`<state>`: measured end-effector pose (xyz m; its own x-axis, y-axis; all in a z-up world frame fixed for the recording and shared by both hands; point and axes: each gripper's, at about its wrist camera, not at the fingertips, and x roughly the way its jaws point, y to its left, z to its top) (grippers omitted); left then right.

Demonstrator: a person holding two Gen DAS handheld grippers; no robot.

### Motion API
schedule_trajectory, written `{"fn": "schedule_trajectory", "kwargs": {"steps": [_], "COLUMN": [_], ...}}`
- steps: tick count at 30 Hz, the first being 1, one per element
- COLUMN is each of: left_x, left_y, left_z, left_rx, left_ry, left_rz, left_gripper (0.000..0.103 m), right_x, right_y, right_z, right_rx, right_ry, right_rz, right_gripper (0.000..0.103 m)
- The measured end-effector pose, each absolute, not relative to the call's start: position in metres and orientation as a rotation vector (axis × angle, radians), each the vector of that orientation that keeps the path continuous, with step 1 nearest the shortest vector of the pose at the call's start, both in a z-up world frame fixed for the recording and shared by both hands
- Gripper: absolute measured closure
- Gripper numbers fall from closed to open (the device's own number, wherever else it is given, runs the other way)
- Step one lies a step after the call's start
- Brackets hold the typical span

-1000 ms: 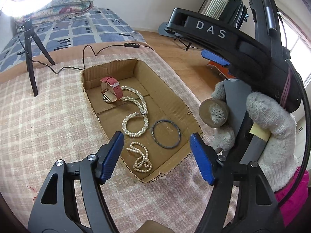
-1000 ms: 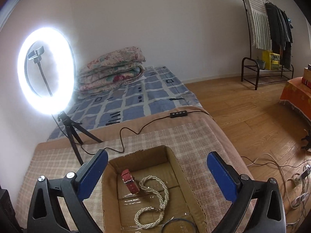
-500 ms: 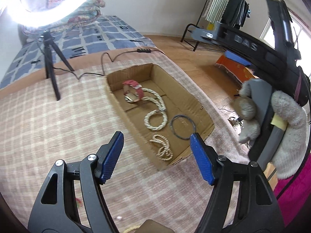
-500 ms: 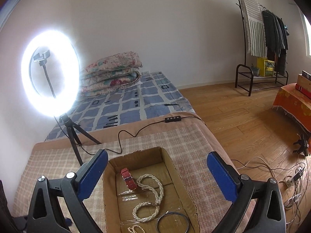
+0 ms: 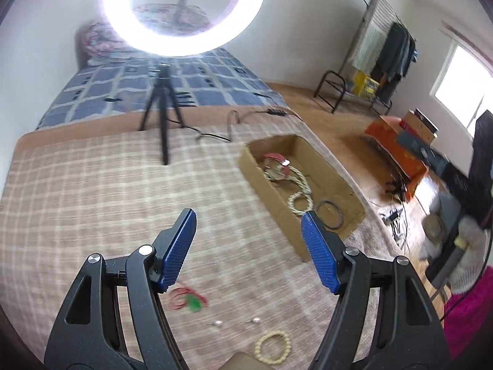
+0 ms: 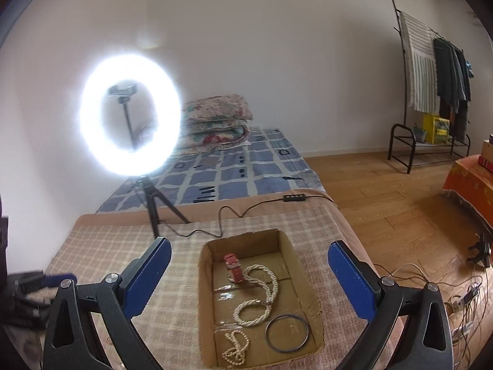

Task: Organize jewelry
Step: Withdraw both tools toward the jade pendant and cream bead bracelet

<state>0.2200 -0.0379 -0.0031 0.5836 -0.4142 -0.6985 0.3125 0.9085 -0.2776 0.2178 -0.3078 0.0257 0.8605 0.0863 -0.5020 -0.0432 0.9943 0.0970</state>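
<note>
A shallow cardboard box (image 6: 205,280) lies on the checked blanket. It holds a red-strap watch (image 6: 233,269), a long pearl necklace (image 6: 262,293), a small pearl bracelet (image 6: 235,350) and a dark bangle (image 6: 287,333). The box also shows in the left wrist view (image 5: 271,194). My left gripper (image 5: 249,249) is open and empty above the blanket, left of the box. Near it lie a red string with a green piece (image 5: 185,298), two small earrings (image 5: 218,323) and a cream bead bracelet (image 5: 273,347). My right gripper (image 6: 249,274) is open and empty above the box.
A lit ring light on a tripod (image 6: 131,114) stands at the blanket's far edge, its cable (image 6: 228,215) trailing toward the box. A bed with folded quilts (image 6: 215,117) lies behind. Wooden floor, cables (image 6: 462,296) and a clothes rack (image 6: 431,77) are to the right.
My left gripper has pulled back and swung left away from the box, bringing the loose jewelry on the blanket into view. My right gripper has risen slightly above the box.
</note>
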Motion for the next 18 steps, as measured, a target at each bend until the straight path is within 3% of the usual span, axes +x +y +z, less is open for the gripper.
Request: {"fn": "schedule_trajectory", "kwargs": {"steps": [10, 18], "left_x": [0.204, 0.208], "left_y": [0.014, 0.023], "left_z": [-0.008, -0.056], "left_rx": [-0.146, -0.162], "left_ry": [0.848, 0.971], "left_rz": [-0.382, -0.384], "left_gripper": [0.03, 0.03], "right_x": [0.163, 0.137], "right_y": [-0.248, -0.202], "right_z": [0.001, -0.059], "right_rx": [-0.032, -0.114], "right_ry": [0.569, 0.685], "right_rz": [0.27, 0.394], "right_gripper": [0.001, 0.014]}}
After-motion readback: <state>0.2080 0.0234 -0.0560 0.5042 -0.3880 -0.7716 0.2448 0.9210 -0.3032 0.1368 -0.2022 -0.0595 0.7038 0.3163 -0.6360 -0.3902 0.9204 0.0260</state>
